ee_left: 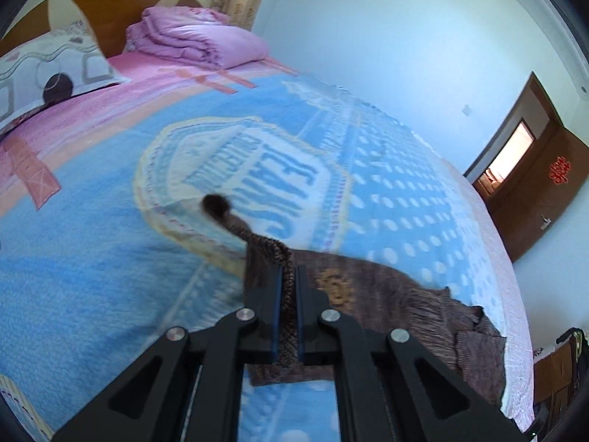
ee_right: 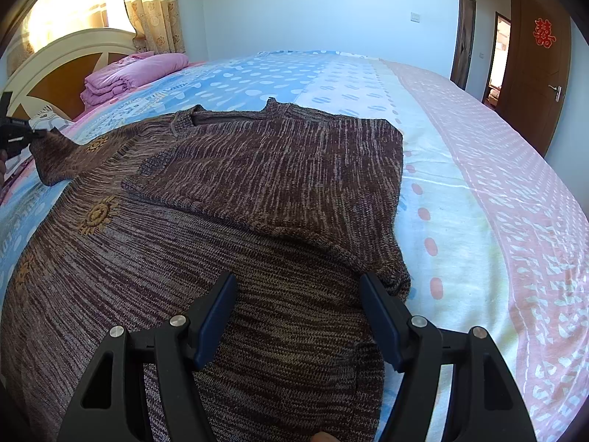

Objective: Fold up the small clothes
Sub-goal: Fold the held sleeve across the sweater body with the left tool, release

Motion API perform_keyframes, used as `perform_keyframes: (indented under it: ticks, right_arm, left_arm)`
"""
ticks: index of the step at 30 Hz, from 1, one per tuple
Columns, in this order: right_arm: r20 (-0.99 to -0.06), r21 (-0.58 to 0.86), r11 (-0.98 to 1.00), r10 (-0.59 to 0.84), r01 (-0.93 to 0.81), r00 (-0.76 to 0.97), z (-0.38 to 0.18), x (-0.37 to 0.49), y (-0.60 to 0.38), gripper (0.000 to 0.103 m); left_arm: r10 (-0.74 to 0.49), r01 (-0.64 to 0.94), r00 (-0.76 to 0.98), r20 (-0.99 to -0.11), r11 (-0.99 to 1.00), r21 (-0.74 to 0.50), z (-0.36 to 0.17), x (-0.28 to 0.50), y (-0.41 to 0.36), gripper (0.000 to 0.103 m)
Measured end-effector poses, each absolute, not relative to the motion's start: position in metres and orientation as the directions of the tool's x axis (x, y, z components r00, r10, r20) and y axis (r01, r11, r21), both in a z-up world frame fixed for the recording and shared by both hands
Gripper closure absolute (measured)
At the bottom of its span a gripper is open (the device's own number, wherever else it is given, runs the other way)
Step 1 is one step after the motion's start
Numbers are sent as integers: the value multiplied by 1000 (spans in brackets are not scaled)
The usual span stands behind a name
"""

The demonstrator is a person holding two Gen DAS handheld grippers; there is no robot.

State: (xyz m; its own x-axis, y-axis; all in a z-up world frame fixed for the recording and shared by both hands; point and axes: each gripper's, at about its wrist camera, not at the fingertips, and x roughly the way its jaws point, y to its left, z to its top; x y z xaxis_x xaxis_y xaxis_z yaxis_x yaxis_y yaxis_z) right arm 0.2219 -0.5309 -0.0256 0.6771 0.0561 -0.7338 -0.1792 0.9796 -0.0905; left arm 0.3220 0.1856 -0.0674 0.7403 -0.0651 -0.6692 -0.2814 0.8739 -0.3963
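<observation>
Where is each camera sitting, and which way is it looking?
Left wrist: sits on the left gripper, looks across the bed toward the headboard; its fingers pinch the brown sweater.
Right wrist: sits on the right gripper, looks down over the sweater toward the door; its fingers stand open, and a fingertip peeks in at the bottom edge.
Shared: sweater, bed, pink quilt, door. The right view also shows the left gripper at its left edge.

Both views are brightly lit by daylight. Glare is seen through the curtain (ee_right: pixel 92 3) at upper left in the right wrist view. The left wrist view is smeared by motion blur, most over the bed (ee_left: pixel 110 258). Straight lines are bent toward the dark, rounded edges.
</observation>
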Motion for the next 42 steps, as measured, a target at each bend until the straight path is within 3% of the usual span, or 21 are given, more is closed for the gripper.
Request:
perform_keyframes:
  ticks: [15, 23, 29, 34, 37, 39, 41, 42]
  right_arm:
    - [-732, -91, 980, 56, -178, 679, -26, 222, -530, 33]
    - [-732, -92, 980, 55, -178, 679, -26, 222, -530, 33]
    - [-731, -93, 980, 53, -177, 680, -26, 225, -530, 33]
    - [-731, -92, 980, 54, -177, 680, -27, 226, -530, 33]
    - [-731, -88, 980, 58, -177, 680, -27, 226, -531, 33]
    - [-731, -87, 980, 58, -177, 680, -27, 225, -531, 33]
    - [-730, -88, 980, 58, -177, 681, -27, 225, -531, 33]
    - [-730, -88, 980, 58, -177, 681, -27, 225, -531, 33]
  left_arm:
    - [-238, -117, 775, -585, 857, -503, -15, 350, 80, 97]
    - [-335, -25, 738, -585, 854, -520, -34, 355, -3, 97]
    - [-326, 16, 674, -663, 904, -427, -83, 361, -74, 97]
    - [-265, 85, 618, -740, 958, -272, -108, 358, -120, 95]
    - [-266, 160, 639, -722, 964, -213, -97, 340, -126, 79]
    - [-234, 186, 683, -691, 972, -146, -87, 325, -119, 56]
    - [-179, 170, 727, -663, 982, -79, -79, 313, -99, 43]
    - [-117, 132, 745, -657, 991, -28, -78, 311, -82, 42]
